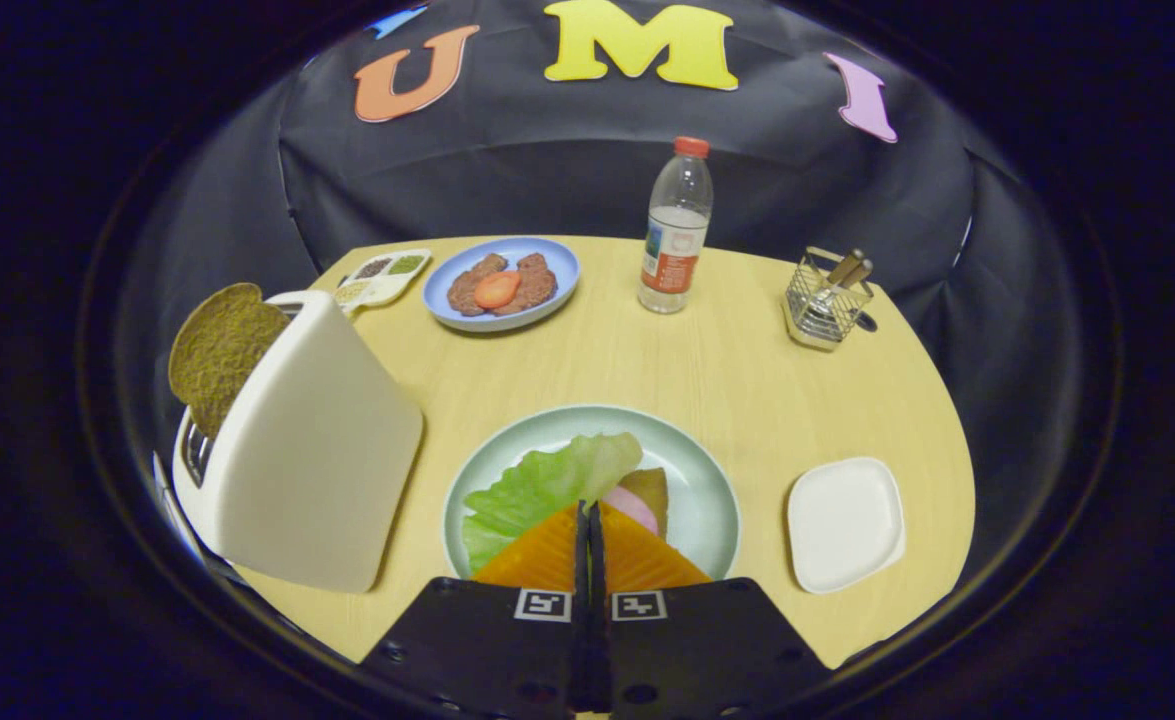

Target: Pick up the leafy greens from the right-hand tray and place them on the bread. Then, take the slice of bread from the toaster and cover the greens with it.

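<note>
The hand-held gripper [589, 512] was closed with nothing between its fingers. Just ahead, the leafy greens [537, 490] lay over the bread [649, 487] on a plate [699, 480]. To its left, a toaster [307, 455] held a bread slice [219, 352].

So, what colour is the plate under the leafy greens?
Pale green, seen in the gripper view: the plate holds the leafy greens, just ahead of the shut gripper.
</note>
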